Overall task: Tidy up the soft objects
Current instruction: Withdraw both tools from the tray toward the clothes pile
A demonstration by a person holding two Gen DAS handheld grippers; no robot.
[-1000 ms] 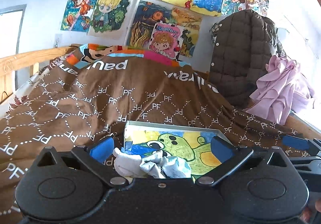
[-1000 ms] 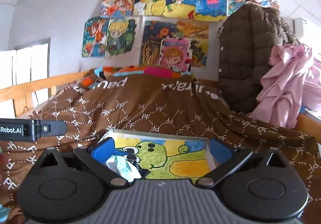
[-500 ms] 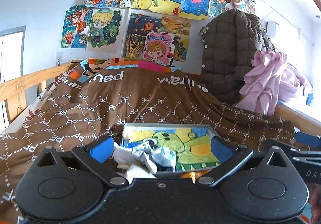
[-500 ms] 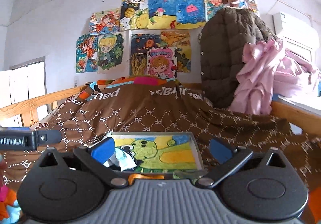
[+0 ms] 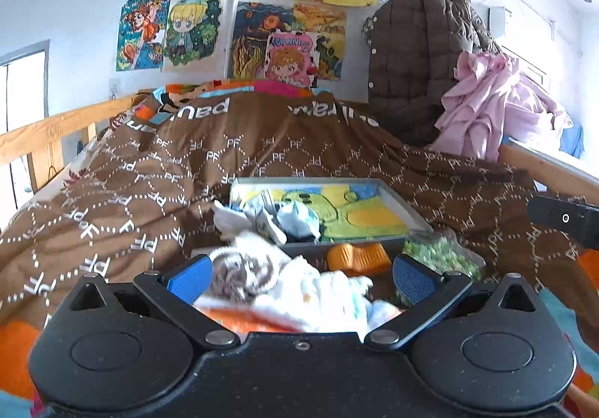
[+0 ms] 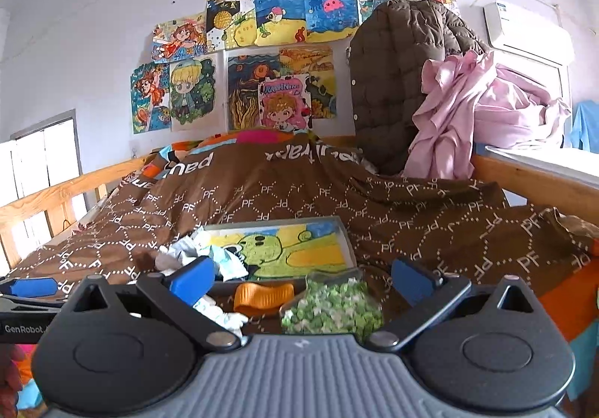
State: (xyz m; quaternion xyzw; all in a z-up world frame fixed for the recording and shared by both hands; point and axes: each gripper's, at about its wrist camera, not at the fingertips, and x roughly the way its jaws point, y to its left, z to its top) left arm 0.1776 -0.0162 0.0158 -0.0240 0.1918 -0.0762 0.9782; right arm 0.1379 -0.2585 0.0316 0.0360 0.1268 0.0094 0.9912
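A shallow grey tray (image 5: 408,210) with a green cartoon picture on its floor lies on the brown bedspread; it also shows in the right wrist view (image 6: 346,242). Crumpled white and pale blue cloths (image 5: 277,217) lie in its left end (image 6: 209,255). In front of the tray lie a brown and white plush toy (image 5: 243,268), white cloths (image 5: 329,290), an orange soft piece (image 5: 355,257) (image 6: 264,294) and a bag of green and white bits (image 5: 441,255) (image 6: 333,309). My left gripper (image 5: 299,277) is open above the plush and white cloths. My right gripper (image 6: 303,275) is open above the orange piece and the bag.
The brown patterned bedspread (image 5: 187,163) covers the bed. A wooden rail (image 5: 48,133) runs on the left and another (image 6: 524,182) on the right. A brown quilted coat (image 5: 419,58) and pink cloth (image 5: 486,99) hang at the back right. Drawings cover the wall.
Both grippers have drawn back from the tray. The cloths that were between the jaws now lie in the tray's left end. The plush, orange piece and green bag have come into view.
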